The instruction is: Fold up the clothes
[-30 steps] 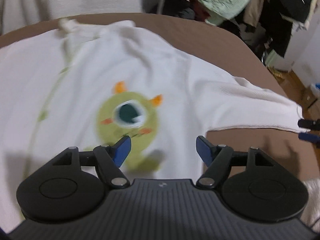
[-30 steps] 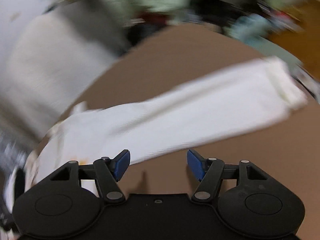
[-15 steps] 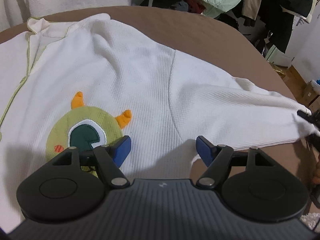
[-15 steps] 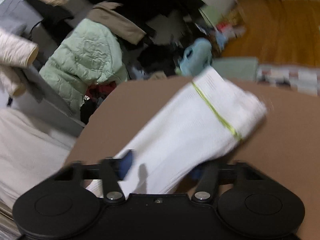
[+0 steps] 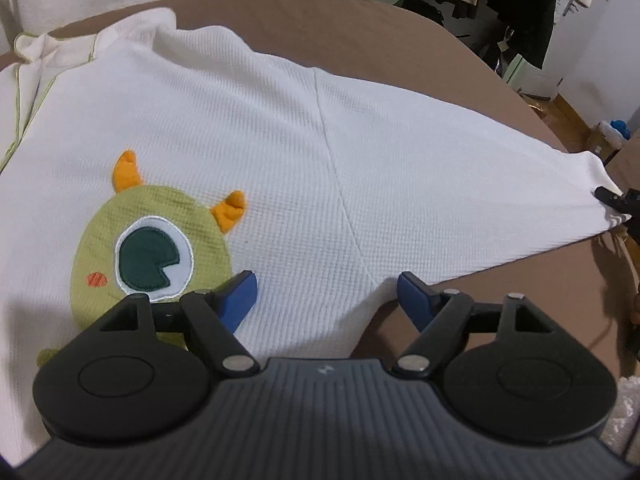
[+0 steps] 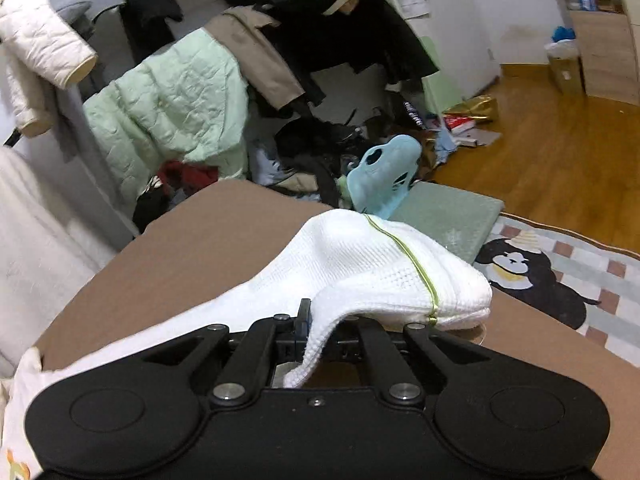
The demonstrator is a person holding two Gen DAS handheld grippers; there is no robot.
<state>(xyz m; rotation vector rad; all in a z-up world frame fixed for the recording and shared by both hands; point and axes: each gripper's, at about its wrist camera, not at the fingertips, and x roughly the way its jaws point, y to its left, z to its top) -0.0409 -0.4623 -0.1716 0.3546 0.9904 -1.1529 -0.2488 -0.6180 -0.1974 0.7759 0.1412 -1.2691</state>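
Observation:
A white waffle-knit top [image 5: 280, 128] with a green one-eyed monster patch [image 5: 152, 248] lies spread on the brown table [image 5: 360, 28]. My left gripper [image 5: 327, 294] is open and empty, low over the top's side near the armpit. My right gripper [image 6: 320, 326] is shut on the sleeve [image 6: 372, 264] near its green-striped cuff and holds it up off the table. In the left wrist view the right gripper [image 5: 618, 200] shows at the far right, pulling the sleeve [image 5: 460, 168] out straight.
The round brown table's edge [image 6: 192, 216] drops off to a cluttered floor. A pile of coats with a pale green jacket [image 6: 172, 104], a light blue plastic item [image 6: 384, 172], a green mat [image 6: 448, 216] and a patterned rug [image 6: 560, 264] lie beyond.
My right gripper has closed on the sleeve cuff and lifted it, drawing the sleeve taut. My left gripper has moved right across the top, still open.

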